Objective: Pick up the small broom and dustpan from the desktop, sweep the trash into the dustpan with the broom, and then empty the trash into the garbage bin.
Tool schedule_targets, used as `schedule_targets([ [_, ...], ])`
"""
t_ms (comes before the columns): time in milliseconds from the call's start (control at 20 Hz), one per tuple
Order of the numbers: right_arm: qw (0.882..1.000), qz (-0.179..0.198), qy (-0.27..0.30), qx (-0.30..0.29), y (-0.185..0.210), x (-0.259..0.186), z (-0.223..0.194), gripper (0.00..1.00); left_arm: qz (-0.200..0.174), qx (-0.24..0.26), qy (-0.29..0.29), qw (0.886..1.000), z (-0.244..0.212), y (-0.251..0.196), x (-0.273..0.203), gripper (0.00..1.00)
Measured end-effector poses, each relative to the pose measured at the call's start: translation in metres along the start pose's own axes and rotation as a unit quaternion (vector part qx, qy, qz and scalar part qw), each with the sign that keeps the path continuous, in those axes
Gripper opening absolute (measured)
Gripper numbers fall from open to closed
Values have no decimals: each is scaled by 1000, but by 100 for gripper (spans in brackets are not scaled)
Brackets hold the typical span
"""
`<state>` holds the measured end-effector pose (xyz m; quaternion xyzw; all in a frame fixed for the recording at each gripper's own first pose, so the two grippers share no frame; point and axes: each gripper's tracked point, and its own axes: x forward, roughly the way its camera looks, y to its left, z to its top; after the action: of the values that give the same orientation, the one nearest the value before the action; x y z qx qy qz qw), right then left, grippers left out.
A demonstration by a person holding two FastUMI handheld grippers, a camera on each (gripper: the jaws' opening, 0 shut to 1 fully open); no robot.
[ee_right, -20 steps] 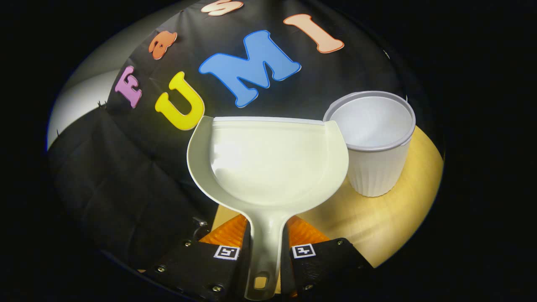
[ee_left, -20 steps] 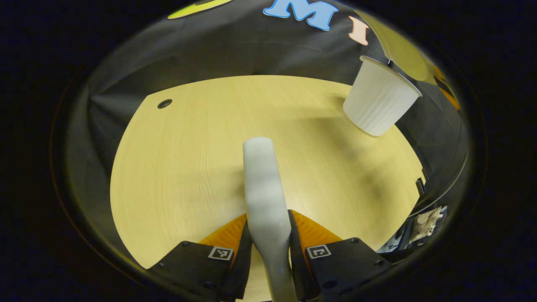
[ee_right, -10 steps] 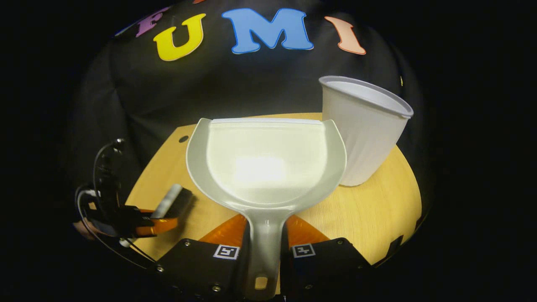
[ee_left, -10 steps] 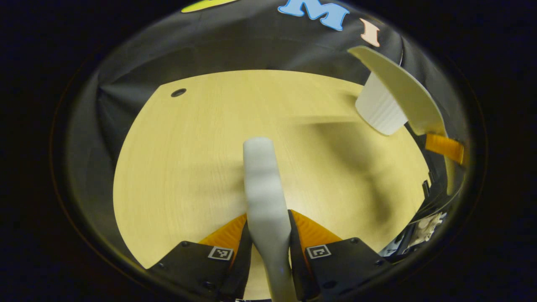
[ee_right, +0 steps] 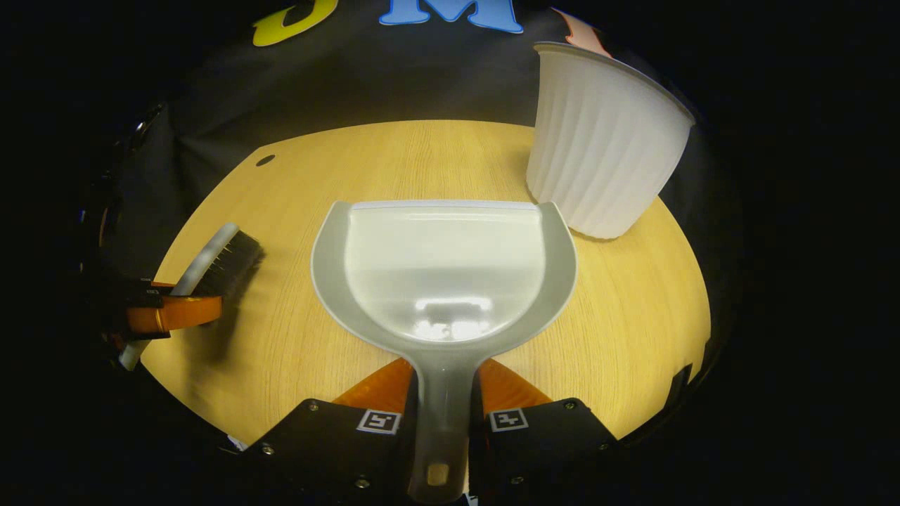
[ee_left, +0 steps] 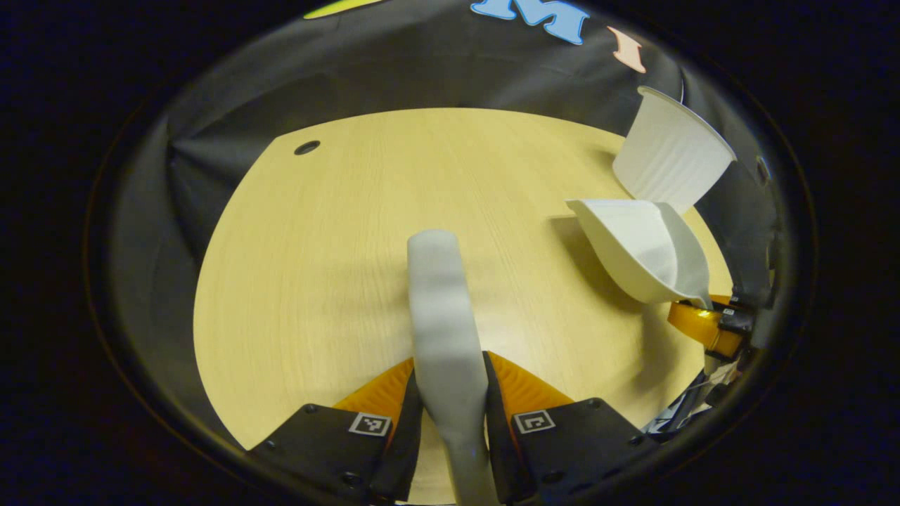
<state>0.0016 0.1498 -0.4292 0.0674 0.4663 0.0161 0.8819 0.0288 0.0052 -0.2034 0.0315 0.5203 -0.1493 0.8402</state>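
Note:
My left gripper [ee_left: 450, 393] is shut on the small broom [ee_left: 439, 309], whose pale back runs forward over the wooden desktop [ee_left: 337, 246]. In the right gripper view the broom [ee_right: 211, 263] shows dark bristles at the left, held by the left gripper [ee_right: 169, 313]. My right gripper [ee_right: 446, 397] is shut on the handle of the pale dustpan [ee_right: 443, 270], which hangs low over the desktop [ee_right: 633, 316] and looks empty. The dustpan [ee_left: 643, 246] also appears at the right in the left gripper view. The white ribbed garbage bin [ee_right: 598, 147] stands upright just right of the pan.
The garbage bin [ee_left: 668, 158] sits near the desk's far right edge. A small dark hole [ee_left: 306, 147] marks the desktop at the far left. Black cloth walls rise behind the desk. Bare wood lies between broom and dustpan.
The right gripper has lowered the dustpan from bin height down to just above the desktop, left of the bin. The broom stays held in the same place.

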Motion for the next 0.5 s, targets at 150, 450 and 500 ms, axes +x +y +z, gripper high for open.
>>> schedule_targets([
  [150, 1000, -5, 13, -4, -1, 0, -3, 31, 3, 0, 4, 1000, 5, -5, 5, 51],
  [450, 1000, -7, 28, 3, -2, 1, -8, 33, 6, 2, 9, 1000, 19, -12, 8, 48],
  [500, 999, -5, 31, 2, -2, 1, -9, 33, 5, 1, 9, 1000, 18, -11, 9, 48],
])
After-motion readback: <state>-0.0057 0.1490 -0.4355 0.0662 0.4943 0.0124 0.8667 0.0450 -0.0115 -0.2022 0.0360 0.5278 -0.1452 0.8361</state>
